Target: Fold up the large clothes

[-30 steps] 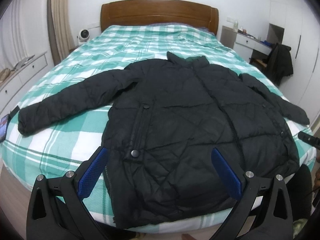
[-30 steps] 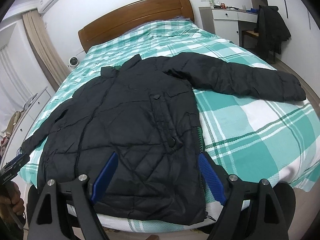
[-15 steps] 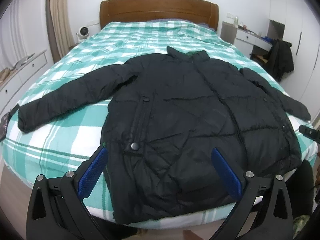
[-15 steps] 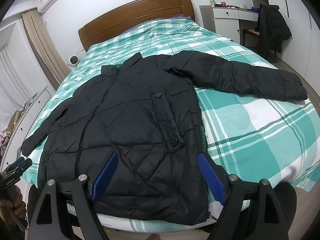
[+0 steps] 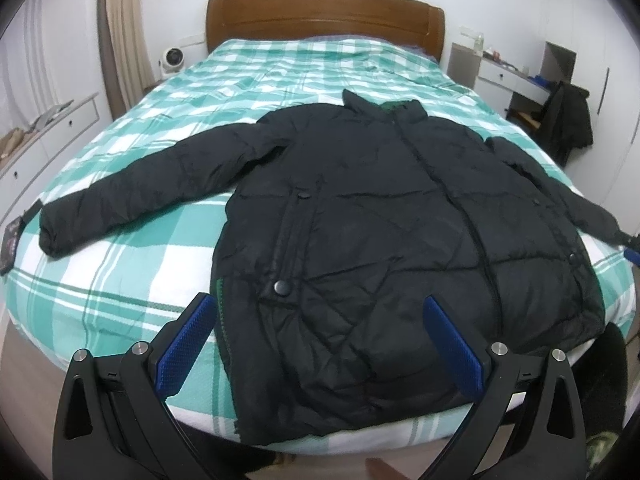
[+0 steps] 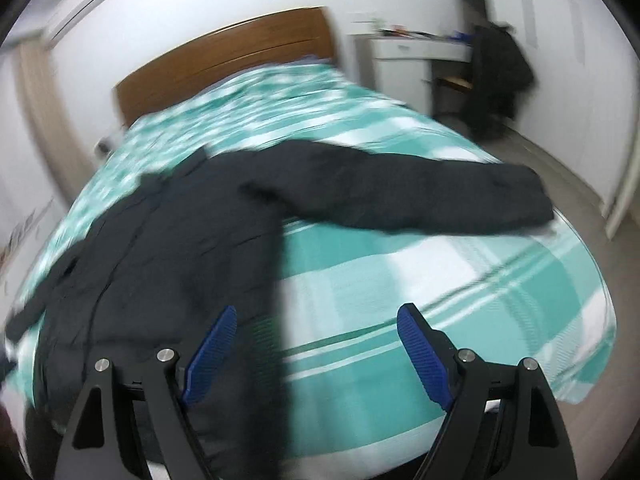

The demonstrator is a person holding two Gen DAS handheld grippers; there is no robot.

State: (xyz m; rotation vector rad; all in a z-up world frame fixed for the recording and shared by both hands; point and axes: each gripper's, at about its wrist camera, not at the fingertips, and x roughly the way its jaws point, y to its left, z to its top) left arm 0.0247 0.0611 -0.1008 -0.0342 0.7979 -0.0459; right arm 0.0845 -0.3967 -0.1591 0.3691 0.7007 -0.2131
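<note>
Both jaws gape wide, empty: left gripper [image 5: 318, 316] over the hem of the black puffer jacket [image 5: 384, 248] spread flat on the checked bed [image 5: 120, 280], right gripper [image 6: 316, 326] now swung rightward past its edge.

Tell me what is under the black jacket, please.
The jacket lies on a green and white checked bed cover. What lies beneath the cover cannot be seen.
</note>
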